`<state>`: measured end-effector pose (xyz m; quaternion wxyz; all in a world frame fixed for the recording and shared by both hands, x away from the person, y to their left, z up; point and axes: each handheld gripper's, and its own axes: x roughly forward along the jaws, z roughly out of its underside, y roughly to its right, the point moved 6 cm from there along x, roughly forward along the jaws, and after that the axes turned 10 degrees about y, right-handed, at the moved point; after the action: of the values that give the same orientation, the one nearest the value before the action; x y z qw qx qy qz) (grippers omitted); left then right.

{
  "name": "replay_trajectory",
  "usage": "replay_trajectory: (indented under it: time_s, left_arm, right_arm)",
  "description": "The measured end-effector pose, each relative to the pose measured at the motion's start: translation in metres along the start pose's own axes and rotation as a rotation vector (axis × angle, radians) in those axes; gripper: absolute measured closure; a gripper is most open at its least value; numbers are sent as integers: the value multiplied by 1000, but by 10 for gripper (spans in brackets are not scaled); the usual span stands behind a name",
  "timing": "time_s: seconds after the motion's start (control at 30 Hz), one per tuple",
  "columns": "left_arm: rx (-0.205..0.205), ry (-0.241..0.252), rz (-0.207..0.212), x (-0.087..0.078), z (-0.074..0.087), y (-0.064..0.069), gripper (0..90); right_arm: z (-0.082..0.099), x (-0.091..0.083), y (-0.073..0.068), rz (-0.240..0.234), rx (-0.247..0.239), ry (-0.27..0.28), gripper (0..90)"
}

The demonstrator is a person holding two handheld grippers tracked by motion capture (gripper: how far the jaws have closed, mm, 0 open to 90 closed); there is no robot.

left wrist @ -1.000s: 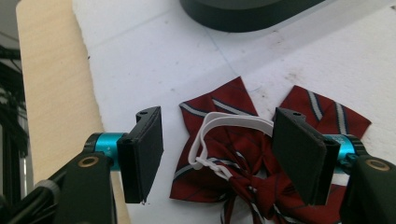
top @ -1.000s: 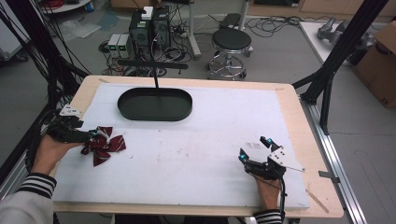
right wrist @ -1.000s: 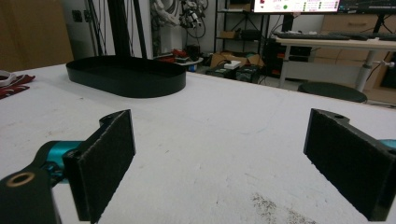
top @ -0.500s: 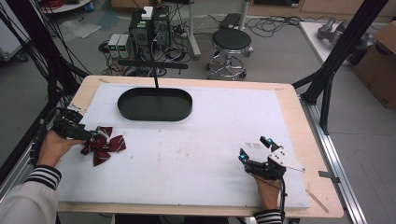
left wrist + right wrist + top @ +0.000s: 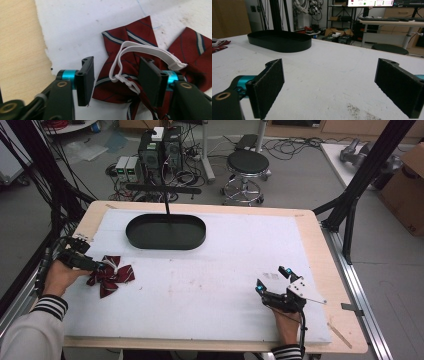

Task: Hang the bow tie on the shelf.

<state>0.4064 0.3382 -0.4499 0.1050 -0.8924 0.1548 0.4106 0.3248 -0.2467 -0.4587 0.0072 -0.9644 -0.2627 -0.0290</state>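
Left tongs closing in on the bow tie

The left tongs (image 5: 116,80) have lowered, jaws just narrowing astride the maroon striped bow tie (image 5: 111,275) at the bench's left edge, not yet pinching; right tongs (image 5: 274,279) rest wide open, empty.

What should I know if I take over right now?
Left hand-held gripper: jaws have just been closing around the red striped bow tie and its white elastic strap, not yet pressing.
Right hand-held gripper: open, holding nothing, resting on the white mat.
Black oval tray: nothing in it.
Done: left gripper is at the bow tie.
Left: grip it, lift it, likely into the tray.
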Motion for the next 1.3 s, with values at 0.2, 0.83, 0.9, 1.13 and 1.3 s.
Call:
replay_trajectory:
  time_s: [0.2, 0.83, 0.9, 1.13, 1.3]
  left_arm:
    - [-32, -18, -8, 4, 0, 1, 511]
    - [-57, -43, -3, 8, 4, 3, 789]
    - [-54, -36, -6, 7, 4, 3, 815]
    - [-40, -2, -8, 4, 2, 4, 852]
    - [-39, 50, -4, -1, 0, 4, 855]
  right_arm:
    - [0, 0, 0, -1, 2, 0, 80]
    - [0, 0, 0, -1, -1, 0, 80]
    - [0, 0, 0, 0, 0, 1, 79]
    - [0, 0, 0, -2, 3, 1, 79]
    - [0, 0, 0, -1, -1, 0, 79]
